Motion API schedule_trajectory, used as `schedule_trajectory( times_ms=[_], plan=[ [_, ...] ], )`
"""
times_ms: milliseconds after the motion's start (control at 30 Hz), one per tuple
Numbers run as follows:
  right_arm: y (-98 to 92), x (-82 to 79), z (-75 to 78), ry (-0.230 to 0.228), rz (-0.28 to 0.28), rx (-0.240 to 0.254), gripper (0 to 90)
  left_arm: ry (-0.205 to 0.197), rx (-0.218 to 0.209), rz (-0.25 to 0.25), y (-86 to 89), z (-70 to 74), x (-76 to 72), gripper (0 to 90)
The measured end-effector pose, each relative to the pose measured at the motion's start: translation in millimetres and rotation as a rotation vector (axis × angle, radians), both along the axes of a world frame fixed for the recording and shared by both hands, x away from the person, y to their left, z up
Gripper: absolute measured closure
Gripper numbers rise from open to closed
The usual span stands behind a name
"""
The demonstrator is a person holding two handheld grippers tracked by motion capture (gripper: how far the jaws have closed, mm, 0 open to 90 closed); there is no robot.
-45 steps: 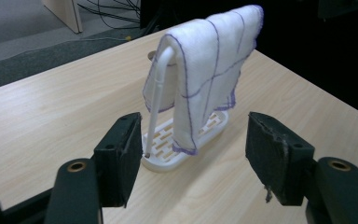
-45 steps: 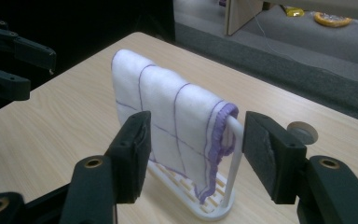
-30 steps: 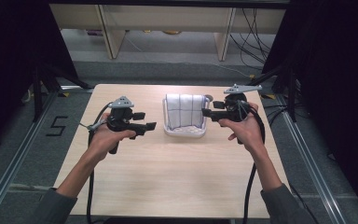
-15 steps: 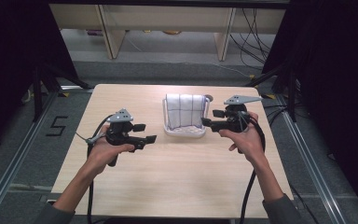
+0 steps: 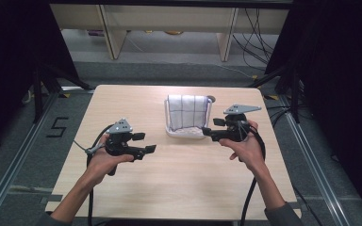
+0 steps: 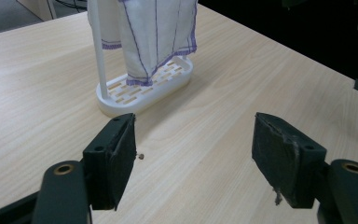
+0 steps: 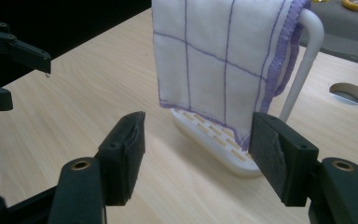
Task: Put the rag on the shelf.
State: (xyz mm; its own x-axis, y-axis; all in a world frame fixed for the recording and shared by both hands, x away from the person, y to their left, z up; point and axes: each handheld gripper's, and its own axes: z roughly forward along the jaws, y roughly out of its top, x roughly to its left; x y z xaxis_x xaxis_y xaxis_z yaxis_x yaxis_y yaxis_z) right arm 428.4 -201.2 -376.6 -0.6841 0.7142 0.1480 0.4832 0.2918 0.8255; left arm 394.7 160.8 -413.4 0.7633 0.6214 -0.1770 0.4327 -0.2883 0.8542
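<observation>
A white dishcloth [image 5: 186, 112] with thin purple grid lines and a purple hem hung over the bar of a white towel rack [image 5: 185, 133], which stood on a light wooden table [image 5: 179, 188] toward its far side.

The left gripper [image 5: 145, 142] was held in the person's left hand [image 5: 102, 157] above the table, its jaws spread wide with nothing between them. The rack lay ahead of it and well apart. In the left gripper view the rack's slotted base [image 6: 144, 91] and one upright post [image 6: 99, 51] stood beyond the left-hand jaw, with the cloth [image 6: 156, 35] draped down almost to the base. A small dark speck [image 6: 141, 157] sat on the wood just beside that jaw.

The right gripper [image 5: 209, 128] was held in the right hand [image 5: 245, 148], jaws likewise wide apart and empty, its tips just beside the near right corner of the rack base. In the right gripper view the cloth [image 7: 214, 60] hung straight ahead between the two jaws, near but not touching them; the curved white rail [image 7: 307, 51] showed past the cloth's edge, and a round hole [image 7: 348, 93] in the tabletop lay beyond the right-hand jaw. The other gripper [image 7: 9, 60] appeared far off to the left of that view.
</observation>
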Motion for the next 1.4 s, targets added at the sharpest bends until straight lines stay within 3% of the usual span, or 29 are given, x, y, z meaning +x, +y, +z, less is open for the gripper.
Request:
schedule_trajectory(
  times_ms=[33,67,100,233,267,333,367,400,600,633,700,733,833,1100,1200,1233,1267,1367,1400],
  plan=[
    [-0.2,-1.5,-1.0,0.006,0.002,0.004,36.8,-0.001,-0.004,-0.003,0.1,-2.4,-0.9,30.2],
    [-1.0,-0.9,-3.1,-0.017,0.012,0.005,36.7,-0.004,-0.002,0.002,0.0,-5.3,-2.6,30.1],
    [-1.7,-3.8,-3.8,0.004,0.0,0.007,36.4,-0.004,0.002,0.001,0.4,-7.0,-3.4,30.0],
    [-2.4,-8.6,-10.1,0.017,-0.004,0.033,36.0,0.004,0.015,-0.001,1.1,-16.3,-7.5,29.5],
    [-4.1,-7.2,-11.1,-0.005,0.013,0.022,35.8,0.008,0.02,-0.002,1.3,-17.9,-8.4,29.5],
    [-3.7,-11.3,-12.3,0.015,0.0,0.025,34.7,0.006,0.015,-0.002,1.1,-21.8,-10.4,29.3],
    [-4.0,-10.8,-14.4,-0.014,0.006,0.021,34.5,0.005,0.019,-0.003,1.3,-23.5,-11.3,29.2],
    [-3.1,-13.2,-15.1,0.004,0.001,0.028,34.5,0.012,0.022,-0.005,1.5,-24.8,-12.5,29.1],
    [-0.2,-20.4,-21.8,-0.003,0.013,0.027,34.1,0.005,0.023,-0.015,0.1,-33.2,-19.7,27.3],
    [0.4,-21.5,-23.6,0.004,0.027,0.032,33.7,-0.002,0.023,0.002,-0.2,-34.4,-21.0,27.3],
    [1.6,-24.3,-27.4,0.014,0.033,0.019,33.1,-0.016,0.035,0.024,-0.3,-38.5,-23.4,27.3],
    [1.2,-24.7,-29.5,-0.002,0.042,-0.001,33.5,-0.021,0.039,0.033,-0.3,-40.7,-25.4,27.3],
    [3.9,-30.9,-36.6,0.024,0.047,-0.022,33.7,-0.013,0.035,0.032,1.3,-46.6,-32.9,27.3],
    [7.5,-40.5,-50.7,0.036,0.056,-0.038,33.6,-0.021,0.031,0.043,9.4,-53.5,-51.3,26.0],
    [8.4,-43.1,-55.1,0.017,0.075,-0.054,33.3,-0.034,0.046,0.046,10.1,-56.7,-56.7,26.0],
    [9.8,-47.3,-54.8,0.05,0.052,-0.05,33.4,-0.036,0.051,0.046,10.0,-58.7,-58.2,26.0],
    [8.8,-46.8,-55.2,0.029,0.074,-0.07,33.6,-0.031,0.062,0.048,10.0,-60.4,-59.7,26.0],
    [10.3,-51.0,-57.4,0.031,0.073,-0.083,33.6,-0.019,0.051,0.043,8.1,-66.6,-63.6,25.9],
    [11.7,-53.3,-58.2,0.046,0.064,-0.07,33.6,-0.017,0.072,0.034,8.4,-67.9,-65.3,25.8]
  ],
)
